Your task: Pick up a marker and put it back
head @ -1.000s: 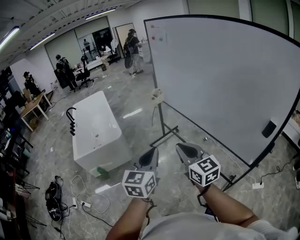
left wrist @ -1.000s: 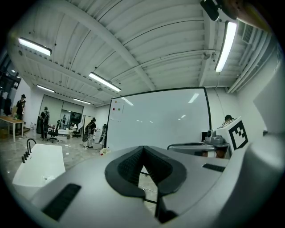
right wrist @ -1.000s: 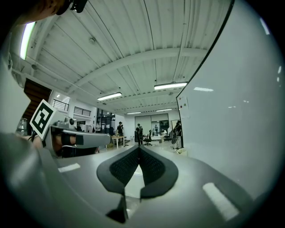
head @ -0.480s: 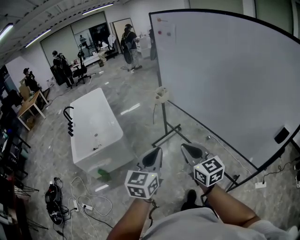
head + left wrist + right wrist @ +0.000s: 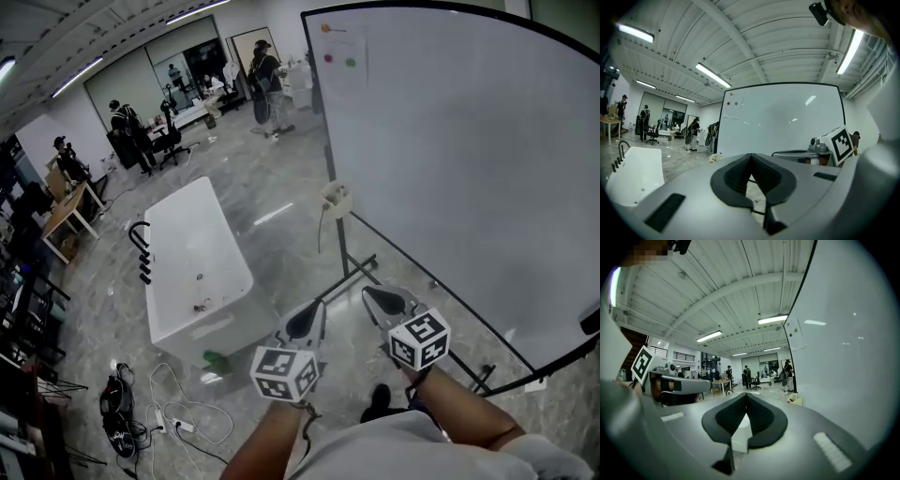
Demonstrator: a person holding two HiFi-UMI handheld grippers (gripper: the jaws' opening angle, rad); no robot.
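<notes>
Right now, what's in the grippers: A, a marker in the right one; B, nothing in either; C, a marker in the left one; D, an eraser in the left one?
B: the left gripper and the right gripper each show jaws closed together with nothing between them.

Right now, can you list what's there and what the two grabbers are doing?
left gripper: fingers together, nothing held
right gripper: fingers together, nothing held
whiteboard: upright on its stand, ahead on the right
white tub: on the floor, left of the whiteboard
cables: on the floor near the tub
marker: none visible
</notes>
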